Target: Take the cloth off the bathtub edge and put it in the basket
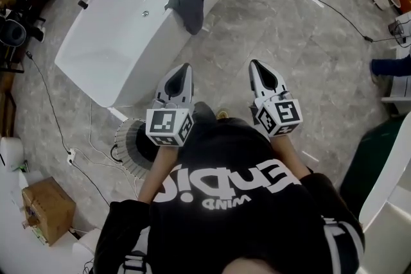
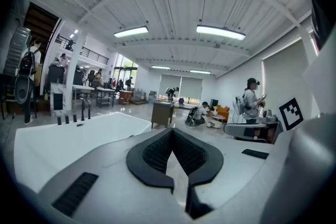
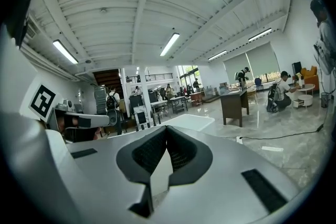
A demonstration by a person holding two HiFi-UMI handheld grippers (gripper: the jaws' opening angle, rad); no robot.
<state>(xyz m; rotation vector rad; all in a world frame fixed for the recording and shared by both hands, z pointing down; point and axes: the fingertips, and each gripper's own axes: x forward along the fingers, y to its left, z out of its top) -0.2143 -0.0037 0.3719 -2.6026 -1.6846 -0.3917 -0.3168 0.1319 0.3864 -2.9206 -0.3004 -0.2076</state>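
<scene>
The dark grey cloth (image 1: 189, 0) hangs over the long rim of the white bathtub (image 1: 122, 54) in the upper middle of the head view. Part of it falls down the outer wall and part is bunched on the rim itself. Both claws are held low in the centre of the frame, well short of it. The left claw (image 1: 185, 67) is clenched with nothing between its jaws, and the right claw (image 1: 255, 63) is likewise pressed tip to tip and empty, as each gripper view confirms. The step in hand appears to be the reach toward the cloth, and neither claw can take fabric as it stands. Whichever one goes in should spread its jaws on the way, before it arrives. The thick fold on top of the rim looks like the best place to bite, since a pinch on the thin hanging edge could slip or drag. The lift should go straight up until the tail clears the tub wall, or the cloth may slide into the basin. The ribbed basket (image 1: 128, 138) sits on the floor at the lower left, by the tub's near end and partly hidden behind the left claw's marker cube. The left claw therefore probably has the shorter carry. White cables (image 1: 90, 157) lie on the floor just beside the basket, so watch your footing there.
</scene>
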